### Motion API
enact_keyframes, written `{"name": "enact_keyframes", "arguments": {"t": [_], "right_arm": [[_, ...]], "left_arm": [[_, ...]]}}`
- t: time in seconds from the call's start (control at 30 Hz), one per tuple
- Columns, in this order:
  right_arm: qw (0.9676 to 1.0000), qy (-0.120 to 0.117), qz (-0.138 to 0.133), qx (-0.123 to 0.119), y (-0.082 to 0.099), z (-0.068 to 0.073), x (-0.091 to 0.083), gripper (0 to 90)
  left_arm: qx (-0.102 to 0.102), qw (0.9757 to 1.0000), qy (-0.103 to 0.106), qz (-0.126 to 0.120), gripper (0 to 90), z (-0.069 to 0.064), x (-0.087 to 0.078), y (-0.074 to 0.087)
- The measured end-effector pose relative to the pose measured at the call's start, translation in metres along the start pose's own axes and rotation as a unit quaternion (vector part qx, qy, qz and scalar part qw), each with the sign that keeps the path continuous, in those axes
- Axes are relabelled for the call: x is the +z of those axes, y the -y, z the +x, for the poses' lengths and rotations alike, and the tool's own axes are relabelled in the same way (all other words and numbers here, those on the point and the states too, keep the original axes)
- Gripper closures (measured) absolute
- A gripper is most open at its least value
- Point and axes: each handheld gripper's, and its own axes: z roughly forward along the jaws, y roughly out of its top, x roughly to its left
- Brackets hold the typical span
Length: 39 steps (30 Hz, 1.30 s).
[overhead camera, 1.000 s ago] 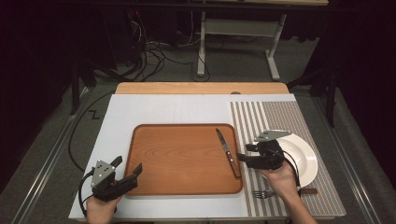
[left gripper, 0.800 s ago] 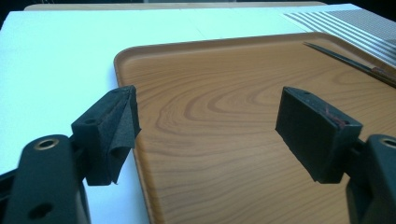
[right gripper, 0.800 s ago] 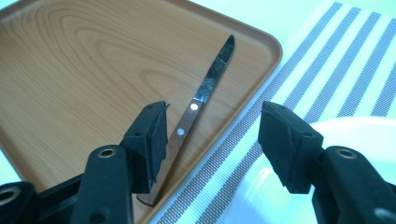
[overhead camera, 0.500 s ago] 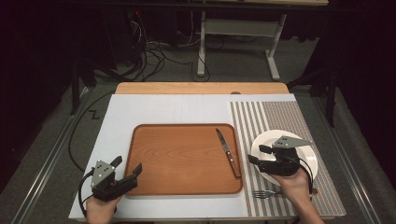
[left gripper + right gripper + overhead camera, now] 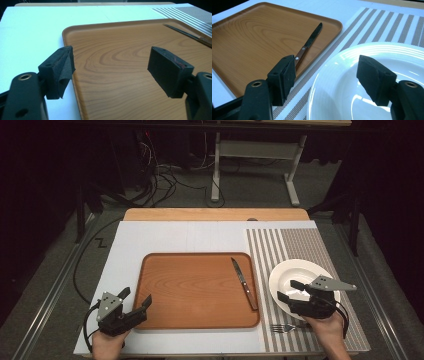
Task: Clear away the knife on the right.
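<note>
A wooden tray (image 5: 195, 290) lies mid-table with a dark-handled knife (image 5: 244, 283) along its right side. To its right, on a striped placemat (image 5: 295, 240), is a white plate (image 5: 300, 270). My right gripper (image 5: 286, 290) hovers over the plate's near left part, open; its jaws have just been opening and nothing is between them. In the right gripper view the gripper (image 5: 327, 66) straddles the plate (image 5: 374, 55) rim, the knife (image 5: 310, 40) beyond. My left gripper (image 5: 136, 296) rests open at the tray's front left corner; the left gripper view has its gripper (image 5: 113, 58) over bare tray (image 5: 125, 37).
A fork (image 5: 285, 327) lies on the placemat's front strip, just ahead of the right hand. A white sheet (image 5: 200, 235) covers the table, and a wooden strip (image 5: 215, 214) runs along its far edge. Cables and a metal stand are on the floor beyond.
My right gripper has moved right, from beside the knife at the tray's edge to above the plate, and its jaws stand wider. The left gripper has stayed put.
</note>
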Motion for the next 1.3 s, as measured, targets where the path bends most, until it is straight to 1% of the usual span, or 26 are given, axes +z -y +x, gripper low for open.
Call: {"name": "enact_keyframes", "arguments": {"t": [0.03,0.07,0.17,0.3,0.33,0.37,0.4,0.57,0.77,0.8,0.87,0.9,0.93,1.0,1.07,1.13,1.3], "right_arm": [[1.0000,0.000,0.000,0.000,0.000,0.000,0.000,31.9],[1.0000,0.003,-0.008,0.003,0.005,0.000,-0.003,31.7],[0.9998,0.008,-0.018,0.005,0.011,-0.001,-0.008,31.6],[0.9995,0.007,-0.027,0.014,0.016,-0.003,-0.011,31.3],[0.9990,0.001,-0.035,0.026,0.020,-0.005,-0.012,30.9],[0.9990,0.001,-0.035,0.026,0.020,-0.005,-0.012,30.9],[0.9988,0.002,-0.037,0.032,0.022,-0.006,-0.013,30.5],[0.9985,0.004,-0.045,0.032,0.025,-0.007,-0.016,30.3],[0.9979,0.008,-0.058,0.028,0.034,-0.008,-0.021,31.2],[0.9972,0.013,-0.070,0.024,0.038,-0.009,-0.026,31.4],[0.9968,0.013,-0.074,0.024,0.039,-0.009,-0.027,31.5],[0.9959,0.015,-0.083,0.032,0.043,-0.011,-0.031,31.7],[0.9953,0.011,-0.087,0.041,0.046,-0.012,-0.032,31.7],[0.9944,0.010,-0.090,0.055,0.050,-0.014,-0.035,31.8],[0.9929,0.020,-0.103,0.056,0.052,-0.016,-0.040,32.3],[0.9914,0.024,-0.112,0.062,0.053,-0.018,-0.043,32.5],[0.9928,0.028,-0.102,0.057,0.054,-0.019,-0.041,32.4]], "left_arm": [[0.000,1.0000,0.000,0.000,22.5,0.000,0.000,0.000],[0.000,1.0000,0.000,0.000,22.5,0.000,0.000,0.000],[0.000,1.0000,0.000,0.000,22.5,0.000,0.000,0.000],[0.000,1.0000,0.000,-0.001,22.5,0.000,0.000,0.000],[0.000,1.0000,0.000,0.000,22.5,0.000,0.000,0.000],[0.000,1.0000,0.000,-0.001,22.5,0.000,0.000,0.000],[0.000,1.0000,0.001,0.000,22.5,0.000,0.000,0.000],[0.000,1.0000,0.001,-0.001,22.5,0.000,0.000,0.000],[-0.001,1.0000,0.001,-0.001,22.5,0.000,0.000,0.000],[-0.001,1.0000,0.001,-0.002,22.5,0.000,0.000,0.000],[-0.001,1.0000,0.002,-0.002,22.5,0.000,-0.001,0.000],[0.001,1.0000,0.002,-0.001,22.5,0.000,-0.001,0.000],[0.001,1.0000,0.002,-0.001,22.5,0.000,-0.001,0.000],[0.001,1.0000,0.003,-0.001,22.5,0.000,-0.001,0.000],[0.001,1.0000,0.004,-0.001,22.5,-0.001,0.000,0.000],[0.003,1.0000,0.004,0.000,22.5,-0.001,0.000,0.000],[0.002,1.0000,0.004,-0.001,22.5,-0.001,0.000,-0.001]]}}
